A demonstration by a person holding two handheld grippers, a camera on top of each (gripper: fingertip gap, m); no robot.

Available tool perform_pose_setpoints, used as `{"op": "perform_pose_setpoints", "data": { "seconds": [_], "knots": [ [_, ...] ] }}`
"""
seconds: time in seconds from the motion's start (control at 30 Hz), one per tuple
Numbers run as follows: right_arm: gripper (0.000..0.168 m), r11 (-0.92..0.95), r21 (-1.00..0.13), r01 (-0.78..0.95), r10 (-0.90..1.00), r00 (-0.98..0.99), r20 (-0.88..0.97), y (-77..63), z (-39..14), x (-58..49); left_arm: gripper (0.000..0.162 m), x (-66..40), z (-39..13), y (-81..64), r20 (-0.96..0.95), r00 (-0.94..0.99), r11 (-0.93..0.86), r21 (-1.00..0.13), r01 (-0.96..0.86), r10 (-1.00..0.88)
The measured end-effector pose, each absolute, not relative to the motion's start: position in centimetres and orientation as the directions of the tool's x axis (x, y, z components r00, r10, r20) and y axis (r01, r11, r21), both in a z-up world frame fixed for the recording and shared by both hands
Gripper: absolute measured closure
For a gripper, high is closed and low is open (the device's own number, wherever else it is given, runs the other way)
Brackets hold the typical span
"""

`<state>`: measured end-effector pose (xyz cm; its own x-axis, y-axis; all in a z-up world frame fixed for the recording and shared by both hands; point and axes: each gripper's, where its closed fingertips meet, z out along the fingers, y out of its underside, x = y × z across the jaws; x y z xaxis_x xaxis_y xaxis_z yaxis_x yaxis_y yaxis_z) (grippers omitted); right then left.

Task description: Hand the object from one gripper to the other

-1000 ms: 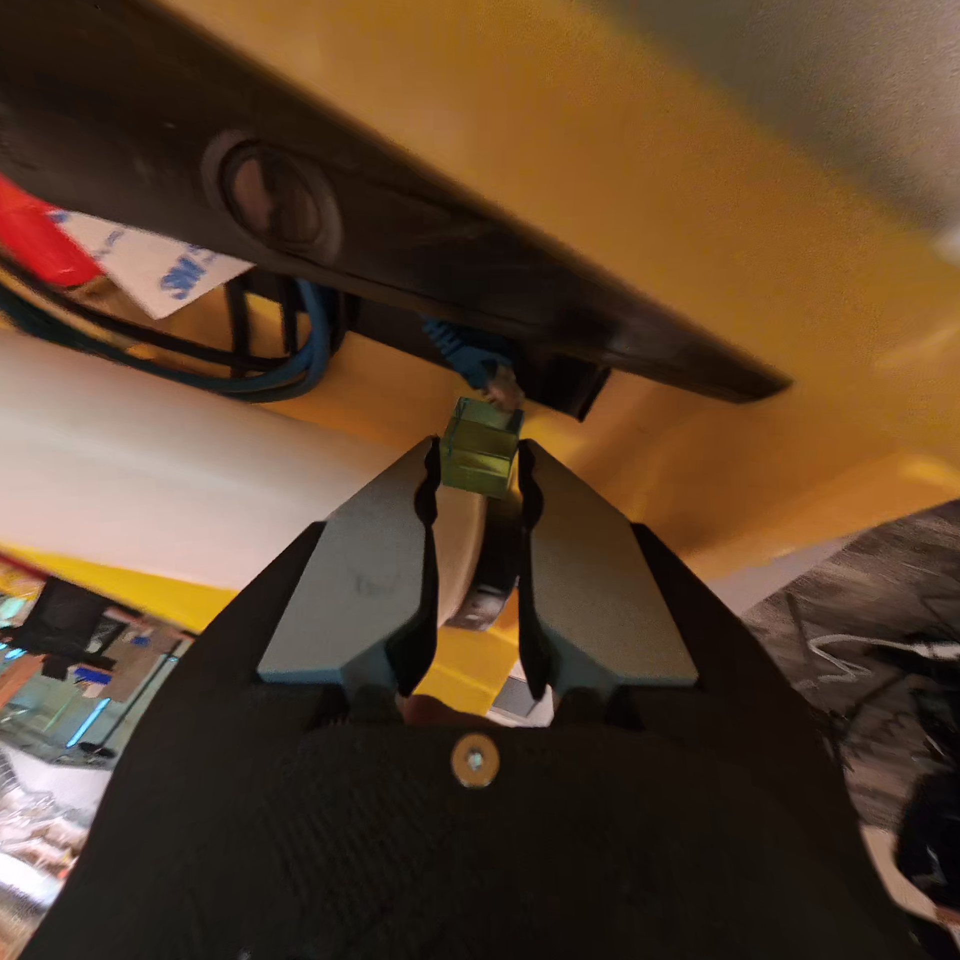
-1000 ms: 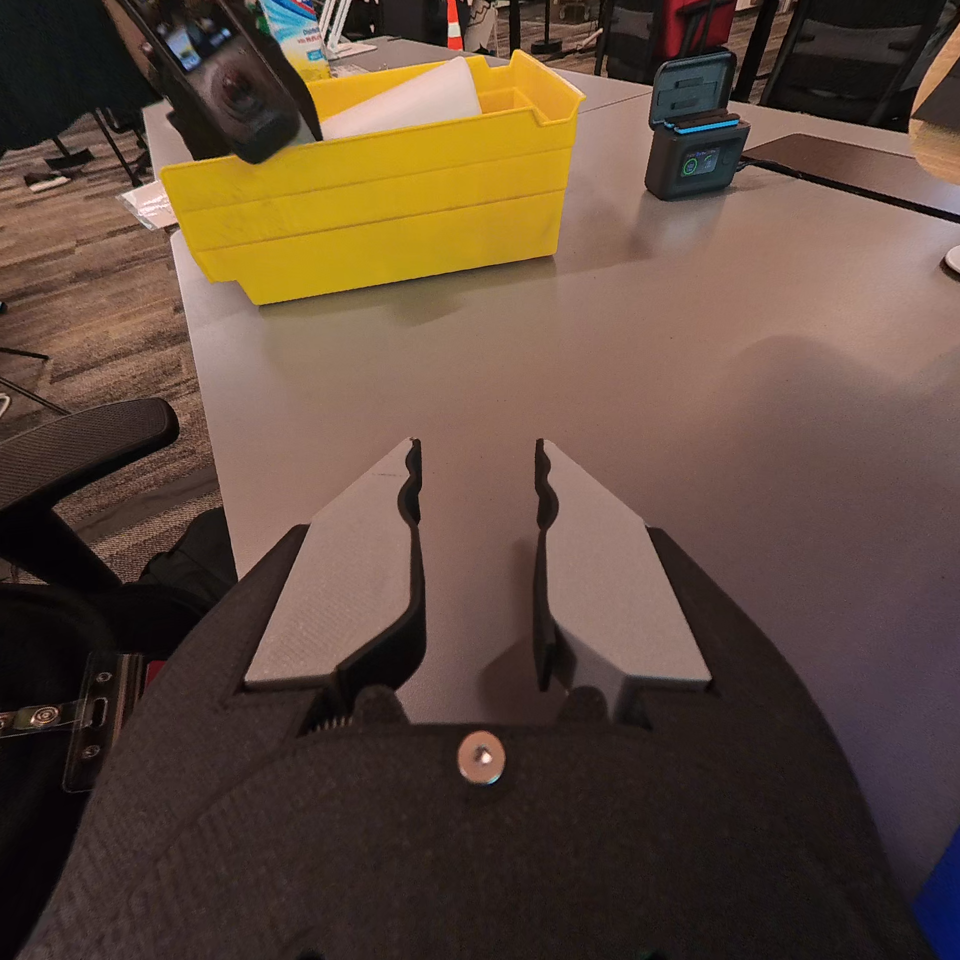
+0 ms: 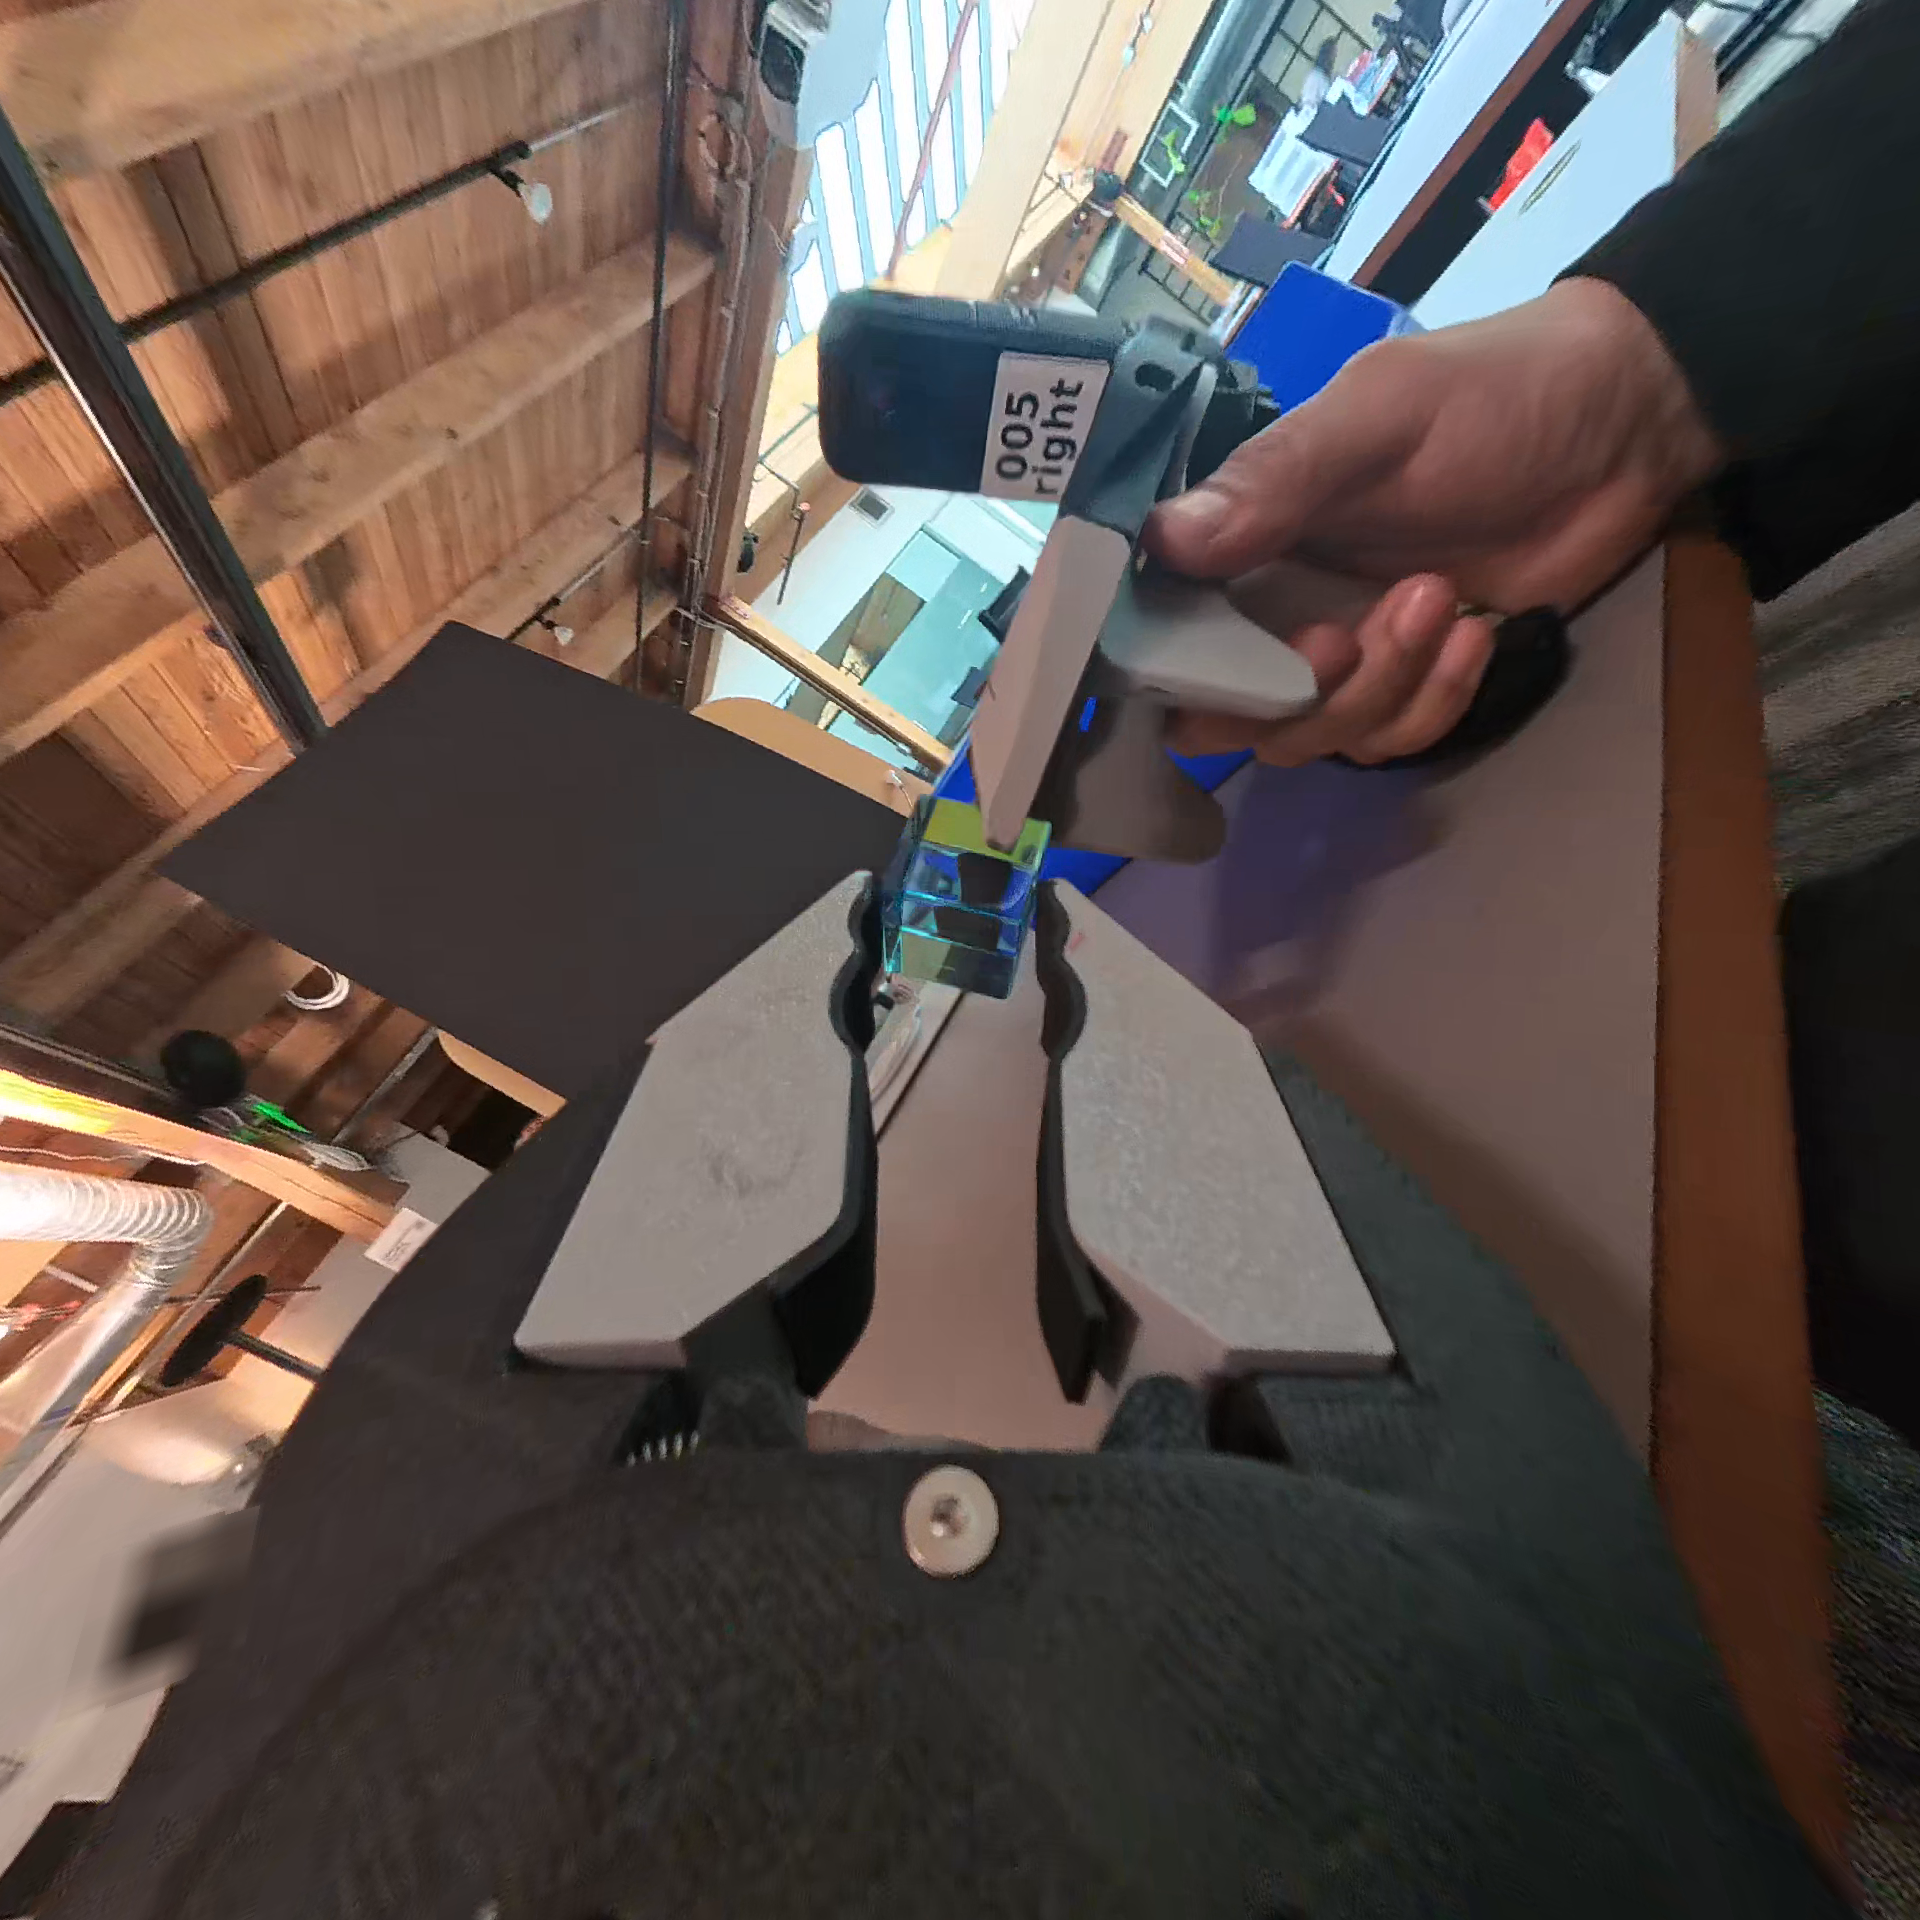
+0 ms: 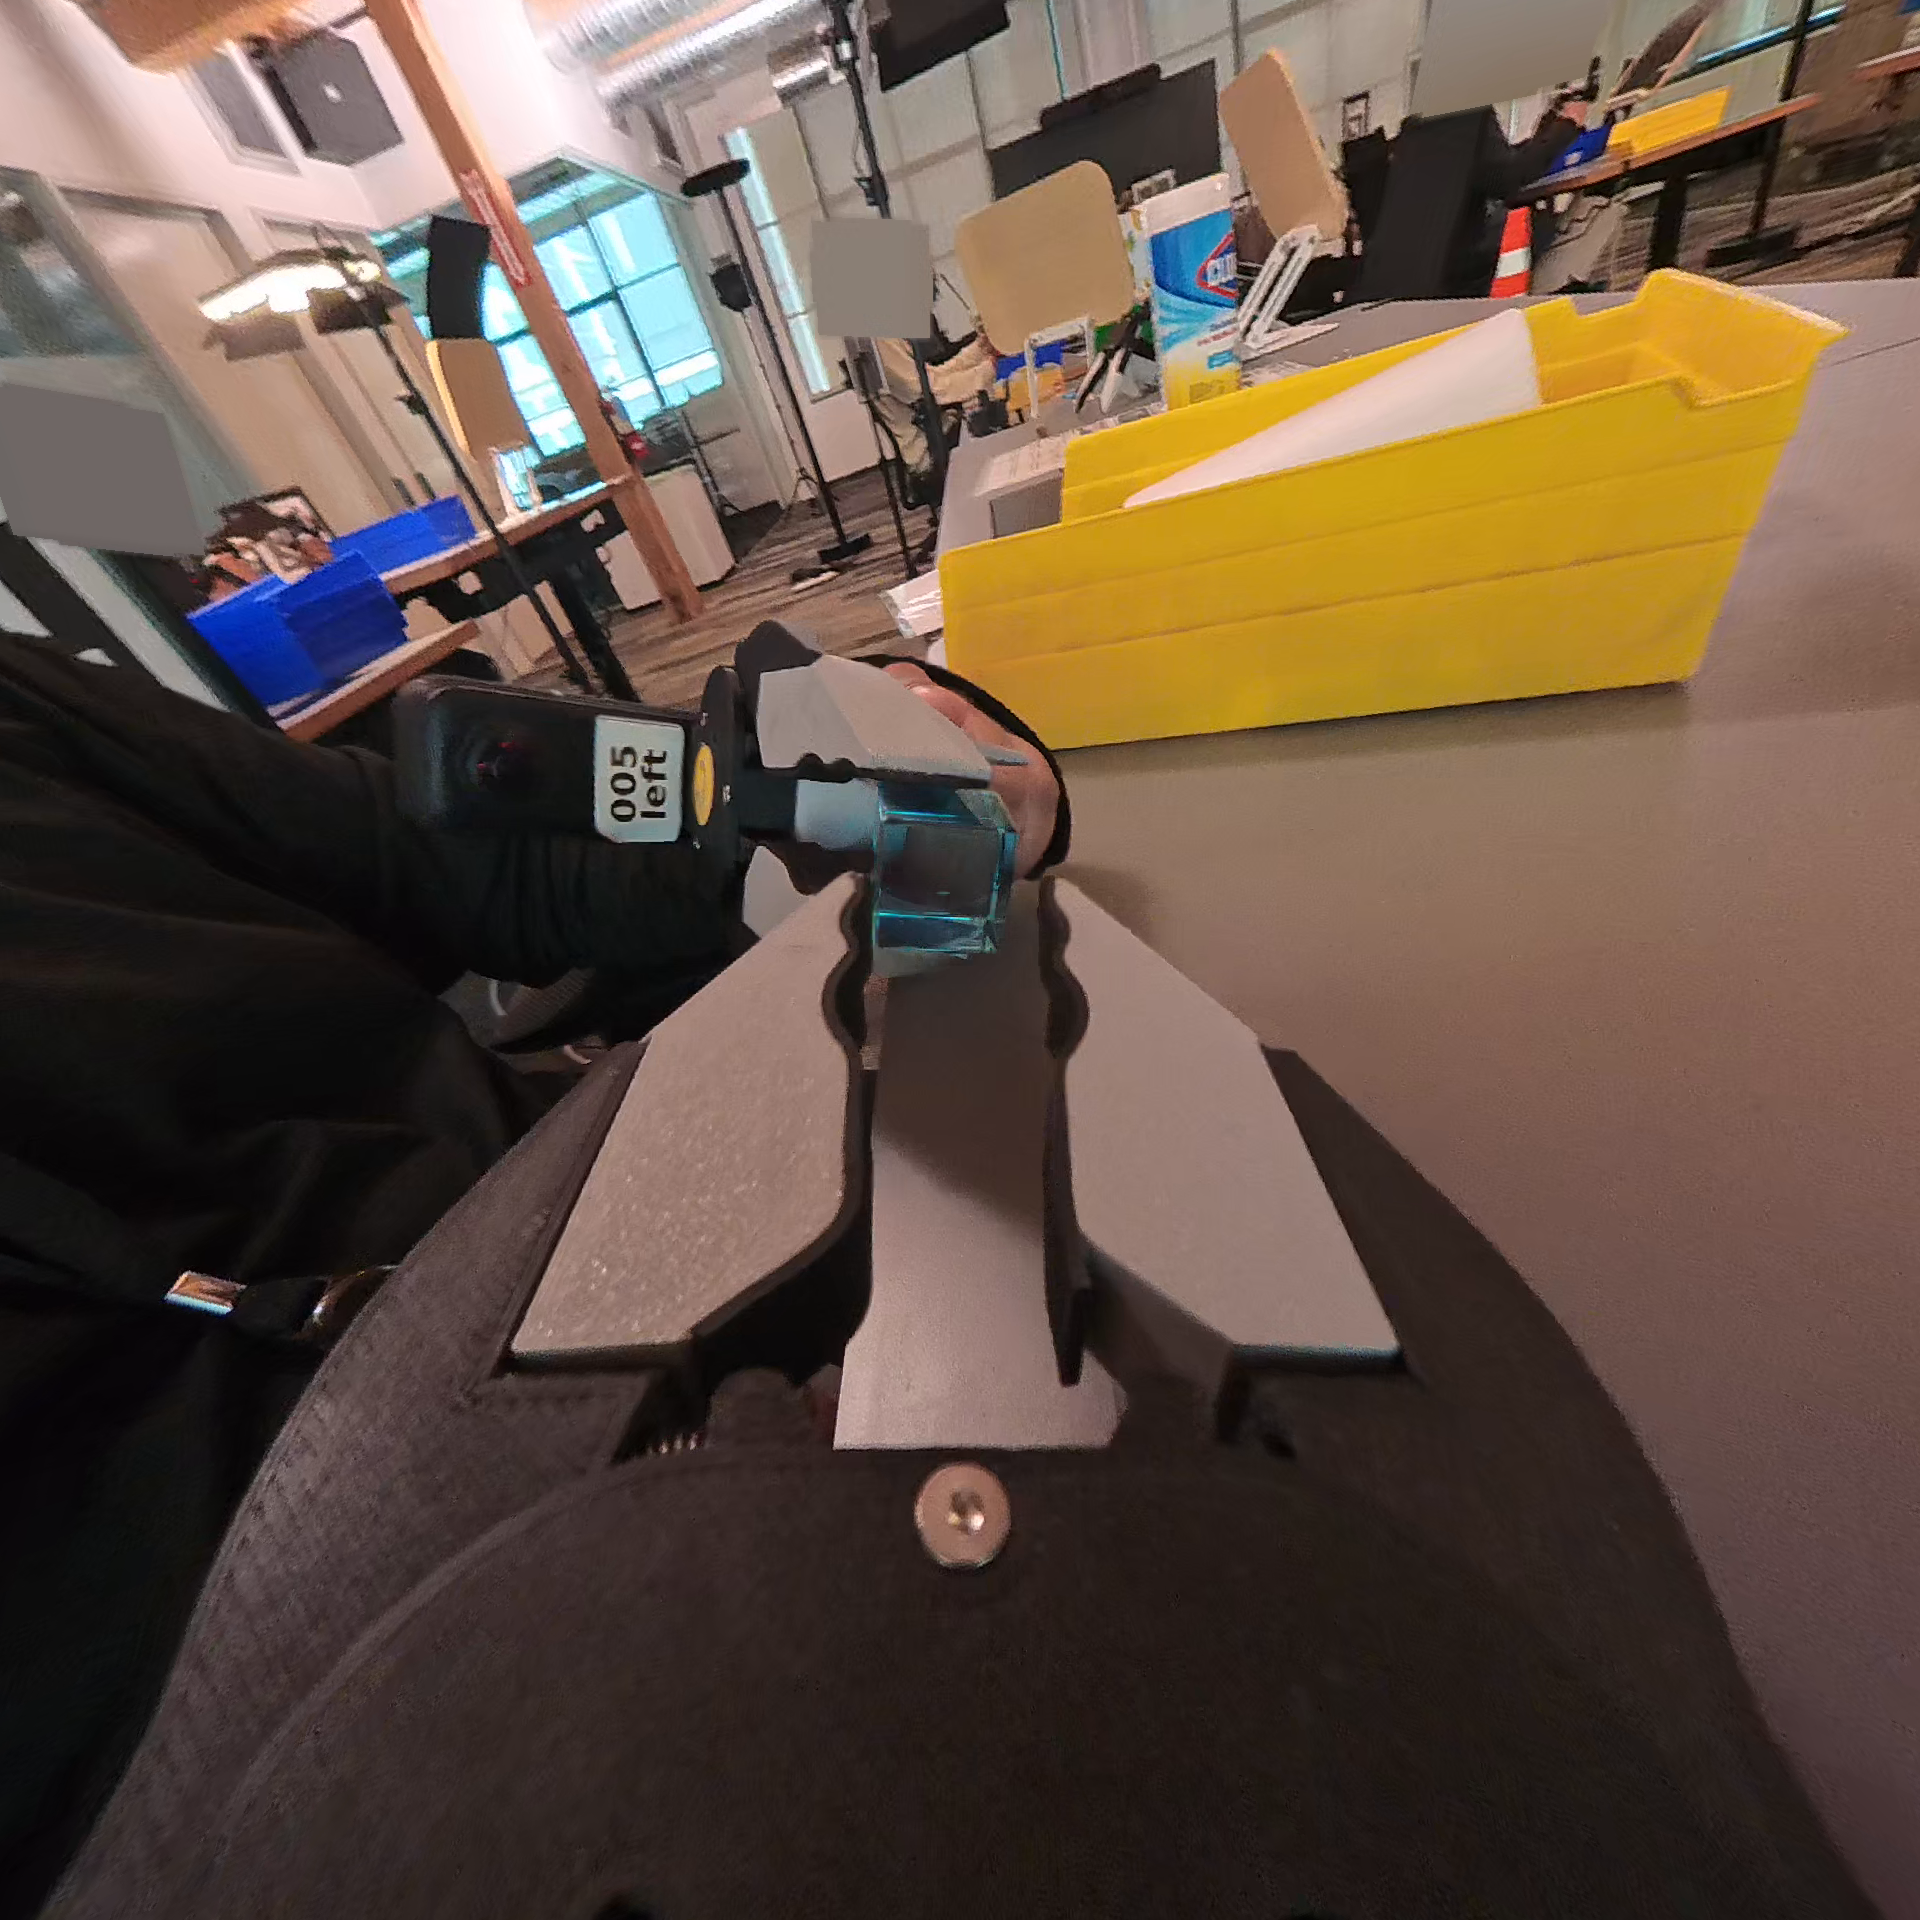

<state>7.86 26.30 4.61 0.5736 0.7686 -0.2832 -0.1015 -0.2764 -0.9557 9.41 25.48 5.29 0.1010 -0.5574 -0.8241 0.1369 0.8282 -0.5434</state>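
Observation:
A small clear cube with blue and yellow-green tints (image 3: 961,920) is held between the tips of my left gripper (image 3: 954,914), which is shut on it above the grey table (image 4: 1455,935). In the right wrist view the cube (image 4: 940,883) sits between the tips of my right gripper (image 4: 949,914). The jaws stand close on both sides of it, with a thin sliver showing at the right side, so I cannot tell whether they press it. The left wrist view shows the right gripper's fingers (image 3: 1023,675) coming down onto the cube from above, held by a hand (image 3: 1434,499).
A yellow bin (image 4: 1351,582) with a white sheet in it stands on the table behind the grippers. A tub of wipes (image 4: 1190,291) stands behind the bin. A black sleeve (image 4: 260,883) fills the left side. Desks, blue bins and chairs stand farther off. The tips of both grippers are at nearly the same place.
My left gripper has carried the cube away from the yellow bin to meet the right gripper. The right gripper has swung left, and its jaws have narrowed around the cube.

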Motion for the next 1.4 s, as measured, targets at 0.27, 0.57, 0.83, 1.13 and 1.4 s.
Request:
{"op": "perform_pose_setpoints", "data": {
  "seconds": [0.27,0.57,0.83,1.13,1.4],
  "knots": [
    [0.144,-0.290,-0.952,-0.093,0.783,0.550,-0.292,26.6,4.5,6.9,0.134,9.5,5.1,25.7,-0.858,0.143,0.869,-0.484,0.103,-0.494],
    [0.144,-0.265,-0.964,0.014,0.696,0.695,-0.181,28.4,3.2,8.0,0.135,10.4,3.6,27.5,-0.812,0.103,0.815,-0.579,-0.009,-0.575],
    [0.144,-0.156,-0.945,0.286,0.518,0.839,0.169,29.4,2.2,9.4,0.125,10.7,3.1,28.3,-0.847,0.155,0.848,-0.524,-0.083,-0.508],
    [0.144,-0.136,-0.969,0.208,0.328,0.932,0.154,30.4,3.7,13.5,0.123,10.2,4.9,32.3,-0.457,0.127,0.447,-0.889,-0.102,-0.880],
    [0.144,-0.152,-0.975,0.160,0.348,0.932,0.099,30.3,3.6,13.5,0.124,8.9,6.7,33.7,-0.001,-0.023,0.000,-0.998,0.057,-1.000]
  ]
}}
